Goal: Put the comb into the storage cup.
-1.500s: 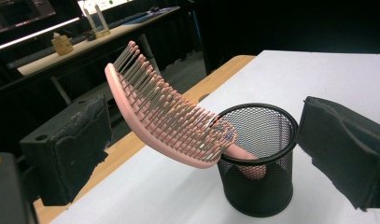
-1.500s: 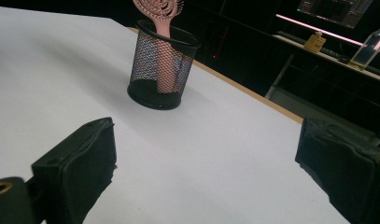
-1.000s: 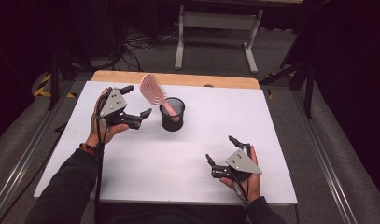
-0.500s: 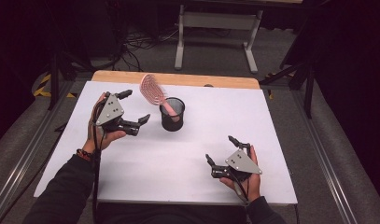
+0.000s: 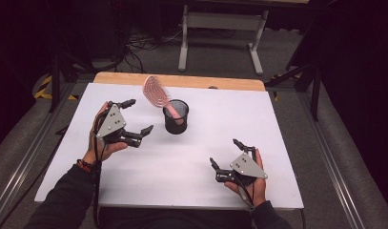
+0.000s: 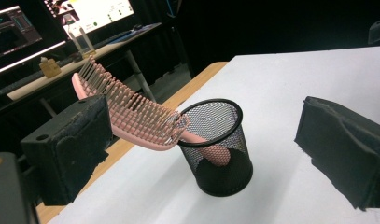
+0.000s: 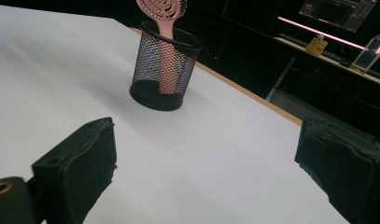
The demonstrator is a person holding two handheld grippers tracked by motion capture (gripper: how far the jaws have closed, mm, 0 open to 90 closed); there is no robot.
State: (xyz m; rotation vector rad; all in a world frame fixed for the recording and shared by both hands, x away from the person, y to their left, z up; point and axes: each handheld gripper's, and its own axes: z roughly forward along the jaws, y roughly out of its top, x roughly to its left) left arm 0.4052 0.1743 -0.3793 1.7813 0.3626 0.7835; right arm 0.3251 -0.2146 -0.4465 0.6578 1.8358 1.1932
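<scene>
One pink hairbrush (image 5: 154, 89) stands in one black mesh cup (image 5: 176, 116).

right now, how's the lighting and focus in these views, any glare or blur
High view: the white table is evenly lit, surroundings dark, picture slightly soft. Left gripper view: the pink hairbrush and black mesh cup are sharp, monitors behind glare. Right gripper view: near jaws blur, the cup casts a soft shadow.
</scene>
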